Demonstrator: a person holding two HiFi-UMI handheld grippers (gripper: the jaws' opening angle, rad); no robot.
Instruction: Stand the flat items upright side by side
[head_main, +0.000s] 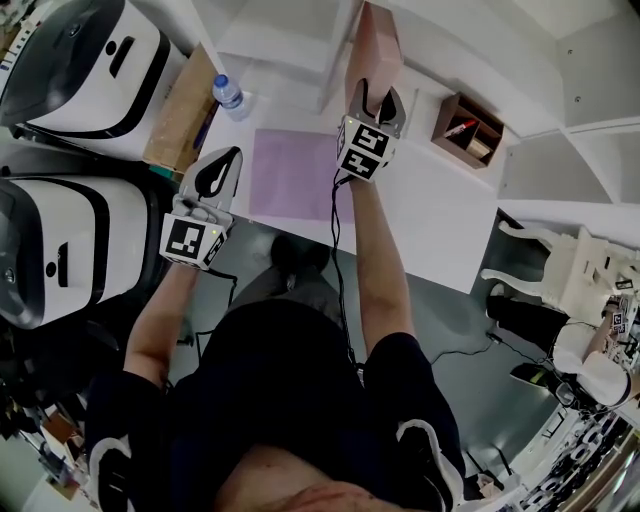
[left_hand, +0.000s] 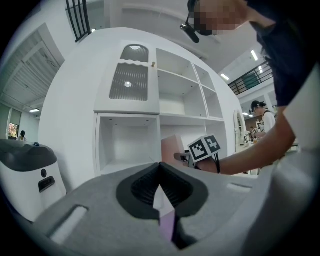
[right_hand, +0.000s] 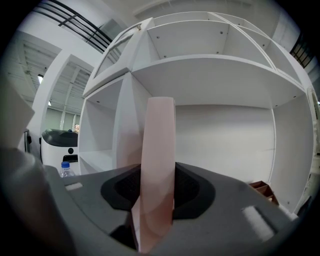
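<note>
A pink flat item (head_main: 377, 40) stands on edge at the back of the white table (head_main: 440, 215), in front of the white shelf unit (right_hand: 210, 75). My right gripper (head_main: 375, 97) is shut on its near edge; in the right gripper view the pink item (right_hand: 158, 165) rises upright between the jaws. A lilac flat item (head_main: 292, 174) lies flat on the table. My left gripper (head_main: 227, 160) hovers just left of it, jaws shut with nothing held. In the left gripper view, a lilac sliver (left_hand: 168, 222) shows below the closed fingertips, and the pink item (left_hand: 171, 145) stands ahead.
A water bottle (head_main: 229, 95) and a cardboard box (head_main: 180, 110) sit at the table's left end. A small wooden organizer (head_main: 467, 130) stands at the right. Two large white machines (head_main: 80, 60) flank the left side. White chairs (head_main: 560, 270) stand at the right.
</note>
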